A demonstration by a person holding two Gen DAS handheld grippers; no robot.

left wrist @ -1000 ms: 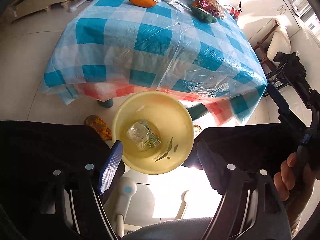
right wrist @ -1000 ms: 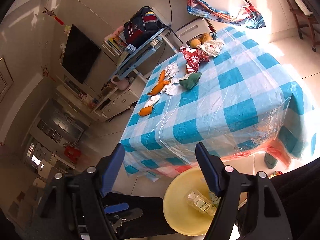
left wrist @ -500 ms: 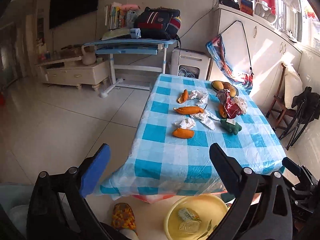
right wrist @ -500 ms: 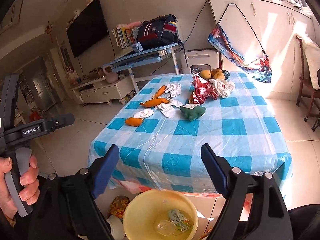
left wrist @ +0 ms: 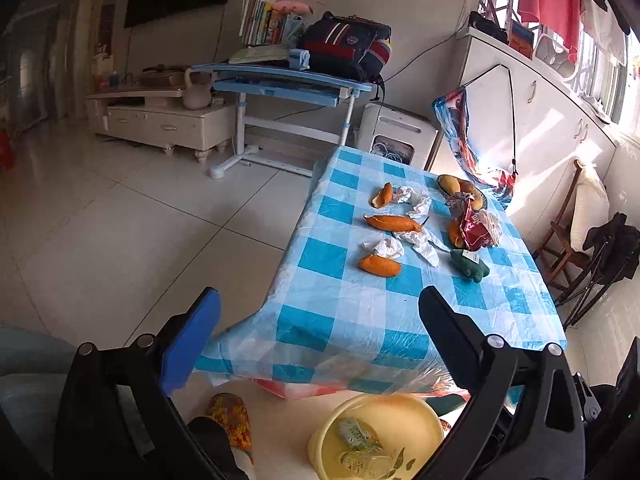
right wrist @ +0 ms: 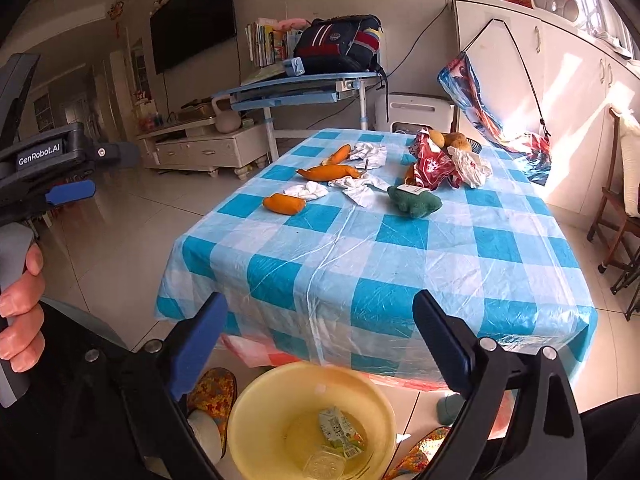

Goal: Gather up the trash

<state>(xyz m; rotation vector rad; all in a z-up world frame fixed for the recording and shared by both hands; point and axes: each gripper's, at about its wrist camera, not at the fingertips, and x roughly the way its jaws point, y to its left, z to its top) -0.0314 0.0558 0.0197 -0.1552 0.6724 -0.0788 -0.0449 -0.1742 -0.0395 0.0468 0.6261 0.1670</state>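
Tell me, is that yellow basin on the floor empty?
No. The yellow basin already holds a small printed carton and a clear crushed plastic piece at its bottom; most of it remains unfilled.

A backpack [right wrist: 340,42] and books [right wrist: 266,42] sit on a blue desk [right wrist: 296,88] beside a wall-mounted television [right wrist: 194,26].

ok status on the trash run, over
Left gripper and right gripper open, empty. Yellow basin holds a carton, below table edge. Crumpled tissues and peels left on table. Path clear.
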